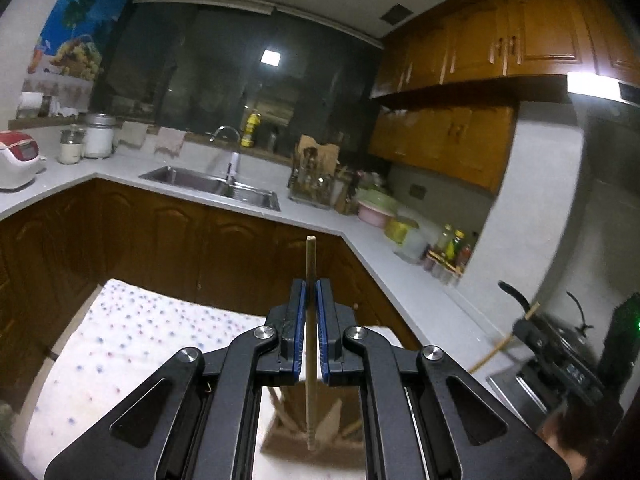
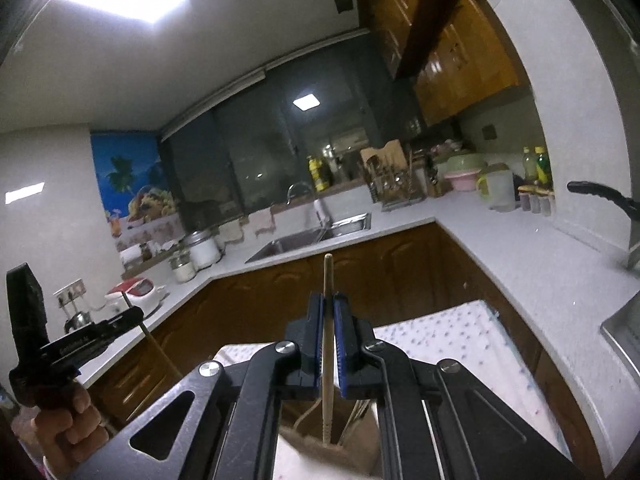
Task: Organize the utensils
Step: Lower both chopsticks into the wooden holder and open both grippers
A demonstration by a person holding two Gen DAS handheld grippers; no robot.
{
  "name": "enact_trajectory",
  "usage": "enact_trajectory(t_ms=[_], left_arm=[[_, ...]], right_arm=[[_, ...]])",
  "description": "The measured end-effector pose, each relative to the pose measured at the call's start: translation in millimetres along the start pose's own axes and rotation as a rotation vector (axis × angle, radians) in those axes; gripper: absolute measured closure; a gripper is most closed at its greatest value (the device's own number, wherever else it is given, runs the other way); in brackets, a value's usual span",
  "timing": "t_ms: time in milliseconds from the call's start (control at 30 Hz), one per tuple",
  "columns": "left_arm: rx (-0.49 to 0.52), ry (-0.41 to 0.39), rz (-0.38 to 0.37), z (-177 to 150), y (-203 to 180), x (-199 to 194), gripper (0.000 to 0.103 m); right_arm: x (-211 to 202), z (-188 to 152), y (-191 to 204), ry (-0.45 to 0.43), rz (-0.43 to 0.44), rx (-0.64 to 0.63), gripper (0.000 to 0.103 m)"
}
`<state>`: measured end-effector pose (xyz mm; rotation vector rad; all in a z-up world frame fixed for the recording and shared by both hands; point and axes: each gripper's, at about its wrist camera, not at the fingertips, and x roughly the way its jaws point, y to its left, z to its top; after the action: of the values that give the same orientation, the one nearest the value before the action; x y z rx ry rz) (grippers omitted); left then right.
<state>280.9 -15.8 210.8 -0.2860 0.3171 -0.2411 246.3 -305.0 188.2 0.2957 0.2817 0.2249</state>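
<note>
My left gripper (image 1: 311, 286) is shut on a wooden chopstick (image 1: 311, 264) that runs upright between its blue pads. Its lower end hangs over a brown holder (image 1: 304, 440) with other utensils in it. My right gripper (image 2: 329, 300) is shut on a second wooden chopstick (image 2: 328, 276), held upright over the same brown holder (image 2: 316, 446). The holder stands on a white dotted cloth (image 1: 132, 332). The right gripper also shows at the right edge of the left wrist view (image 1: 532, 320), and the left gripper at the left of the right wrist view (image 2: 80, 340).
A grey L-shaped counter (image 1: 404, 280) carries a steel sink (image 1: 212, 184), a utensil rack (image 1: 314, 176), bowls (image 1: 376, 206), bottles (image 1: 452, 244) and a rice cooker (image 1: 18, 158). Brown cabinets (image 1: 160, 240) stand below it. A stove (image 1: 568, 340) sits at the right.
</note>
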Motion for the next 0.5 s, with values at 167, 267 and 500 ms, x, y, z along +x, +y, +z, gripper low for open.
enact_trajectory(t_ms=[167, 267, 500], left_arm=[[-0.020, -0.002, 0.027, -14, 7, 30, 0.098], [-0.020, 0.017, 0.032, -34, 13, 45, 0.098], [-0.008, 0.081, 0.032, -73, 19, 64, 0.097]], right_arm=[[21, -11, -5, 0.009, -0.025, -0.005, 0.097], [32, -26, -5, 0.023, -0.039, -0.013, 0.097], [51, -64, -11, 0.098, -0.045, -0.015, 0.097]])
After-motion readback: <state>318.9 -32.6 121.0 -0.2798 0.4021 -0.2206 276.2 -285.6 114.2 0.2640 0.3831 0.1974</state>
